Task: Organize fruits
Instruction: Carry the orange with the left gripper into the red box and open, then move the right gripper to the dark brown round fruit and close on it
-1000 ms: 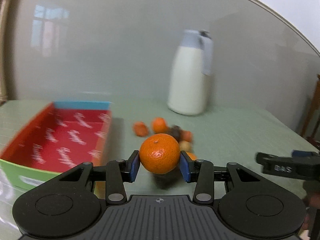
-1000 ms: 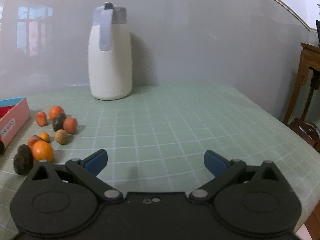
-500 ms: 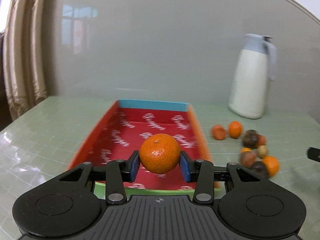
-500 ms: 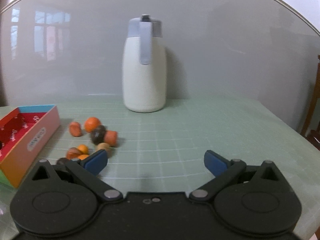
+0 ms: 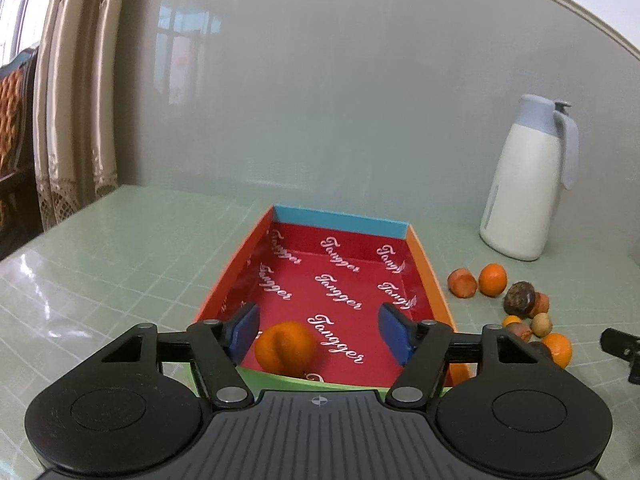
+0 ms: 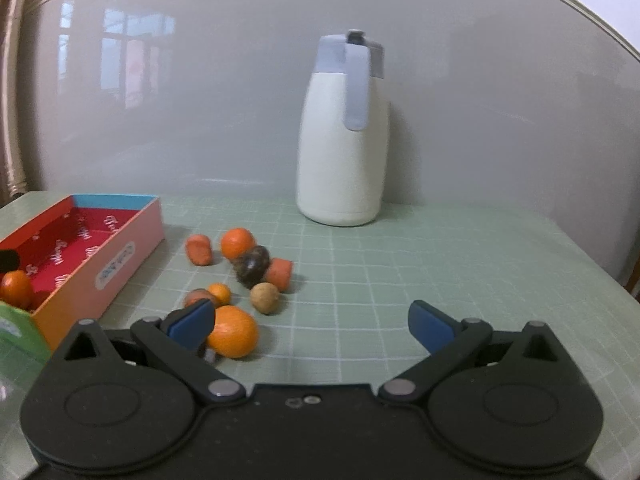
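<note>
My left gripper [image 5: 322, 332] is open over the near end of a red-lined box [image 5: 424, 268]. An orange mandarin [image 5: 285, 347] lies on the box floor just below the left finger, free of the pads. It also shows in the right wrist view [image 6: 16, 289] inside the box [image 6: 120, 264]. My right gripper [image 6: 310, 326] is open and empty above the table. A cluster of small fruits lies right of the box: a large mandarin [image 6: 233, 337], a brown nut-like fruit [image 6: 265, 298], a dark fruit [image 6: 252, 266] and several orange pieces.
A white thermos jug [image 6: 343, 136] with a grey lid stands at the back by the wall, also in the left wrist view [image 5: 526, 184]. The table has a green grid cover [image 6: 440, 264]. Curtains [image 5: 68, 92] hang at the far left.
My left gripper opened and let go of the mandarin, which now lies in the box. My right gripper swung left toward the fruit cluster and stayed open.
</note>
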A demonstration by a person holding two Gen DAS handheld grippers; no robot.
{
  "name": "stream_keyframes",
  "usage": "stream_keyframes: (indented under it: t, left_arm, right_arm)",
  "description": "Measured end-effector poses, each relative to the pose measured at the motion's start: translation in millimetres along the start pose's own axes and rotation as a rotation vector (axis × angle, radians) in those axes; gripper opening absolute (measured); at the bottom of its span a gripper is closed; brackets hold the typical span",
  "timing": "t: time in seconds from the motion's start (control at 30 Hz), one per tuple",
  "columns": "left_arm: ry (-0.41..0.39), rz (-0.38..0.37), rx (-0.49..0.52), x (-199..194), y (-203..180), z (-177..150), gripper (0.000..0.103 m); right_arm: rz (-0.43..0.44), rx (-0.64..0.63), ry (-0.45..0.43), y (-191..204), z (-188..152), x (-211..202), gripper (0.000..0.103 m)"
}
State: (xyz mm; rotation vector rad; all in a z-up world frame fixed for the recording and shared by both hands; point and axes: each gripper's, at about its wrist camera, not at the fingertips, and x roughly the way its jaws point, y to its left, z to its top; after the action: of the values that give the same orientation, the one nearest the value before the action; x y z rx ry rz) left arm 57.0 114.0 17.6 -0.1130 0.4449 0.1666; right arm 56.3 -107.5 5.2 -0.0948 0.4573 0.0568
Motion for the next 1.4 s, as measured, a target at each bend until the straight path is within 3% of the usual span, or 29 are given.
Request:
stream_keyframes:
  t: [0.57, 0.67, 0.73, 0.8, 0.9, 1.17, 1.23, 1.4]
  left_arm:
    - [-0.012, 0.043, 0.032, -30.5, 17.2, -0.9, 0.074]
    - [0.006, 0.044, 0.046, -29.5, 20.0, -3.9, 0.074]
    - [0.016, 0.049, 0.053, -28.1, 23.4, -5.8, 0.074]
    - [0.021, 0.052, 0.041, -27.5, 30.2, -6.8, 0.074]
    - [0.025, 0.059, 0.026, -26.7, 39.3, -7.6, 0.074]
    - [0.033, 0.081, -0.016, -25.6, 67.2, -9.3, 0.074]
    - [0.035, 0.079, -0.038, -25.4, 74.0, -8.9, 0.074]
    - [0.036, 0.08, -0.052, -27.1, 81.7, -8.9, 0.074]
  right_arm:
    - [0.121, -0.03, 0.089, 44.6, -5.9, -2.5, 0.101]
    - [0.13, -0.031, 0.105, 54.8, -6.4, 0.9, 0.092]
    - [0.133, -0.033, 0.125, 61.0, -7.0, 6.2, 0.079]
    - [0.137, -0.028, 0.147, 66.9, -8.3, 12.2, 0.076]
    - [0.13, -0.03, 0.174, 75.8, -9.6, 21.8, 0.059]
    - [0.09, -0.031, 0.222, 84.2, -11.3, 45.3, 0.052]
    - [0.082, -0.041, 0.224, 85.5, -11.4, 49.4, 0.043]
    - [0.089, -0.03, 0.223, 84.3, -10.1, 51.6, 0.041]
